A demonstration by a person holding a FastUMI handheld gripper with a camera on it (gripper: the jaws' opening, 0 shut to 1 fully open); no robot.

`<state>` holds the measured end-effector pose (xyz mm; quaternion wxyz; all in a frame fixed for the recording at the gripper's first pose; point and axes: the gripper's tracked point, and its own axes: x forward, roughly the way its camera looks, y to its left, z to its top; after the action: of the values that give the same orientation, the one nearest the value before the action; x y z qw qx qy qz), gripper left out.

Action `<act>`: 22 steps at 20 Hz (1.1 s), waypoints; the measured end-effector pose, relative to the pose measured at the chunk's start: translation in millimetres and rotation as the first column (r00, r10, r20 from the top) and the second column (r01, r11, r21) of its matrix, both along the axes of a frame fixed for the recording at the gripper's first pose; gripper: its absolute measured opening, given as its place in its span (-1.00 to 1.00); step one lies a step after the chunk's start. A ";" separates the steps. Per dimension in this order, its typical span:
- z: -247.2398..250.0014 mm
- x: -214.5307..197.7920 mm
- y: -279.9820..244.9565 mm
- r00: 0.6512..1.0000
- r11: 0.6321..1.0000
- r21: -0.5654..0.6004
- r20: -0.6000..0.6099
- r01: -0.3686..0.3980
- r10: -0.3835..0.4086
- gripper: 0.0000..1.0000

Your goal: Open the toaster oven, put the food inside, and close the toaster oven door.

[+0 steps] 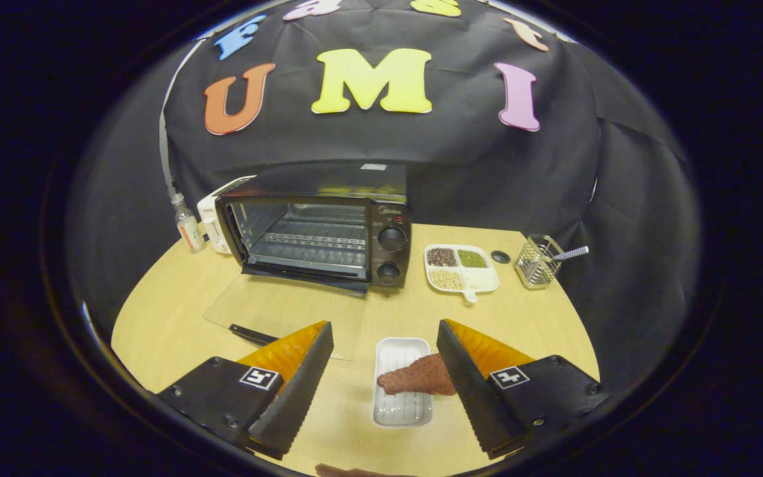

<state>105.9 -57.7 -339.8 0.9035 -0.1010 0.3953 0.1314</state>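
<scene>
- We are holding our claw (385,387) wide open, gripping nothing.
- The meat (418,379) is lying on a white tray (400,407) between the fingers.
- The oven (318,235) is sitting open beyond them.

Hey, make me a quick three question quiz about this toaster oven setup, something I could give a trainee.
1. True or false: the toaster oven door is already open.
2. Where does the food lie? A) on the oven rack B) in the white tray between the gripper fingers C) in the wire basket
3. Fill in: the gripper is ____, holding nothing.

Key
1. True: the glass door lies folded down flat on the table.
2. B: the reddish-brown piece lies in the tray, its wide end running out over the tray's rim toward one finger.
3. Open.
</scene>
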 end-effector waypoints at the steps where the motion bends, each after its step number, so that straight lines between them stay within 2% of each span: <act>1: -1.1 3.2 -15.0 1.000 1.000 -0.003 -0.016 -0.001 0.001 1.00; 4: -12.4 11.4 -54.1 0.997 1.000 0.028 -0.080 0.005 -0.003 1.00; 7: -35.2 11.3 -71.6 0.979 0.989 0.145 -0.204 0.034 -0.004 0.87; 10: -50.9 6.9 -79.1 0.954 0.971 0.233 -0.299 0.041 0.031 0.74; 13: -58.6 1.5 -78.5 0.936 0.956 0.293 -0.342 0.022 0.083 0.61; 21: -63.6 -11.7 -76.7 0.910 0.924 0.379 -0.400 0.056 0.109 -0.49; 22: -60.3 -17.8 -74.4 0.908 0.920 0.390 -0.402 0.048 0.123 -0.55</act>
<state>88.1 -132.1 -400.0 0.7967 0.1040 0.5432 0.2438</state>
